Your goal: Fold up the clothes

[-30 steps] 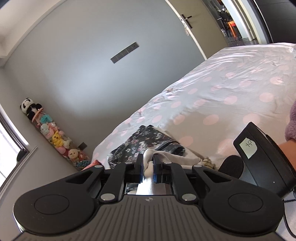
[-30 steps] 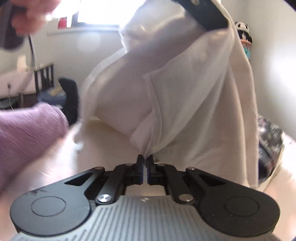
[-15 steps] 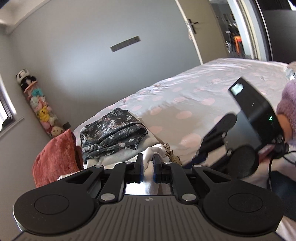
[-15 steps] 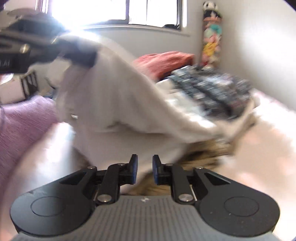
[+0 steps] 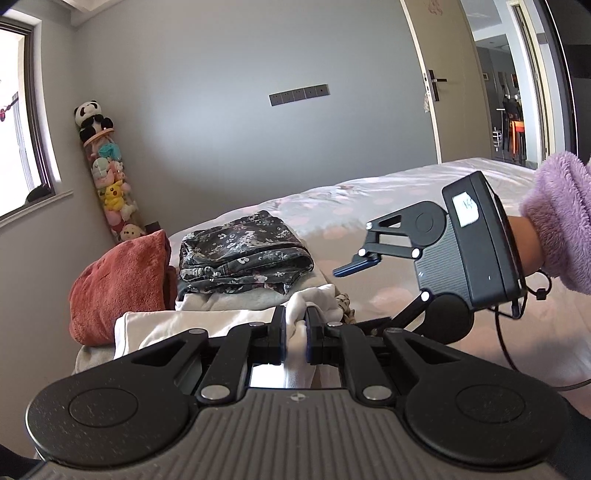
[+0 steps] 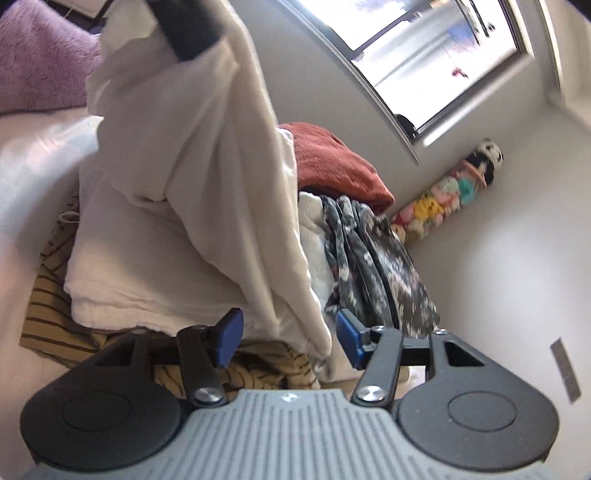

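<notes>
My left gripper point(image 5: 295, 328) is shut on a bunched fold of the white garment point(image 5: 184, 321). In the right wrist view that garment point(image 6: 192, 184) hangs from the left gripper point(image 6: 188, 33) at the top and drapes onto a striped tan garment point(image 6: 55, 325). My right gripper point(image 6: 290, 339) is opening. The white cloth's lower corner lies between its blue pads point(image 6: 229, 338), which stand clear of it. The left wrist view shows one of the right gripper's fingertips point(image 5: 356, 266) over the bed. A folded dark floral garment point(image 5: 243, 251) rests on pale clothes behind.
A rust-red plush cloth point(image 5: 122, 280) lies left of the floral garment. The bed point(image 5: 388, 206) has a pale cover with pink dots. A column of plush toys point(image 5: 110, 177) stands in the corner by the window. A purple fleece sleeve point(image 5: 557, 218) holds the right gripper.
The right gripper has let go of the white garment and its jaws have spread. Both views have rolled level, and the garment has come down onto the pile. The left gripper stays shut.
</notes>
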